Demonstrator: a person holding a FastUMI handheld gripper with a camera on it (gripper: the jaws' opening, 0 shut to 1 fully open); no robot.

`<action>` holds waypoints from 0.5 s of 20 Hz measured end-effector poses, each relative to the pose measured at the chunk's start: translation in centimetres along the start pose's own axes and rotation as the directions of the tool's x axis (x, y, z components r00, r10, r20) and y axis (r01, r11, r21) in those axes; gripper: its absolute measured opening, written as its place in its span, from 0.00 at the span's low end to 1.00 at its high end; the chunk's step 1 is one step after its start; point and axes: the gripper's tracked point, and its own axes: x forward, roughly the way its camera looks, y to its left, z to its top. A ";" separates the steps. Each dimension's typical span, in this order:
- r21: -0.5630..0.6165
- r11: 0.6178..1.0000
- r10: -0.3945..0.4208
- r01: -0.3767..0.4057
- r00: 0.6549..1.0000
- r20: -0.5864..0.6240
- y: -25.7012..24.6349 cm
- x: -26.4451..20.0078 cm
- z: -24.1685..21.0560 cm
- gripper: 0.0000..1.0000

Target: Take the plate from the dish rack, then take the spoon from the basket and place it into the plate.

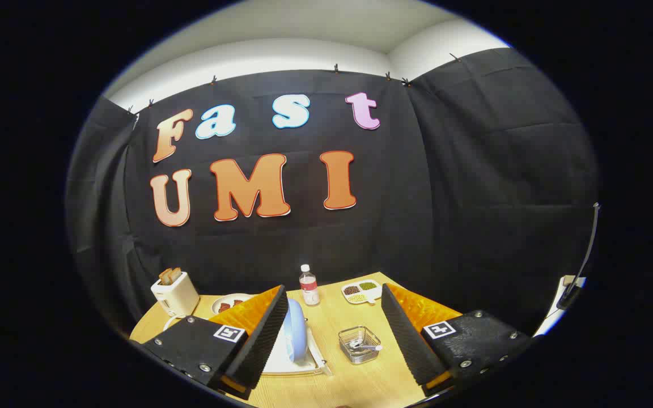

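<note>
Two ribbed foam pads of the claw [335, 340] sit nearest the lens, spread wide apart and pinching nothing, each finger carrying a square printed marker on a pebbled housing studded with small round screws. Beneath them runs the pale wood-grain counter [360, 385], smooth and matte.

Just beside the inner face of the left finger, at about 10 o'clock from the gap's middle, a light blue round plate [295, 328] stands on edge in a white plastic dish rack [298, 365], whose flat base shows below the plate; the finger's pad partly covers the plate's left side, and I cannot tell whether they touch. Between the fingers and nearer the right one sits a small square wire basket [359, 344] of thin shiny metal, and a metal spoon [365, 345] lies inside it, with its handle pointing toward 3 o'clock.

Beyond the fingers, at 12 o'clock, a clear plastic bottle [308, 285] with a white cap and a red label stands upright. At 1 o'clock lies a white divided dish [361, 292] with dark brown, green and pale grains in separate compartments. At 10 o'clock a white round saucer [230, 303] holds reddish pieces, half hidden by the left finger, and farther left a cream boxy toaster [174, 294] has browned bread slices poking from its slots.
</note>
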 end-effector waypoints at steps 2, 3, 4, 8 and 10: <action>-0.025 1.000 0.010 -0.010 1.000 -0.007 0.6 0.0 -0.1 0.99; -0.037 0.999 0.014 -0.014 1.000 -0.009 0.8 0.0 0.0 0.99; -0.044 0.999 0.022 -0.022 1.000 -0.010 1.0 0.0 0.0 0.98; -0.047 0.998 0.036 -0.037 0.999 -0.032 1.3 0.2 -0.5 0.98; -0.049 0.998 0.043 -0.044 0.998 -0.035 1.3 0.3 -0.6 0.98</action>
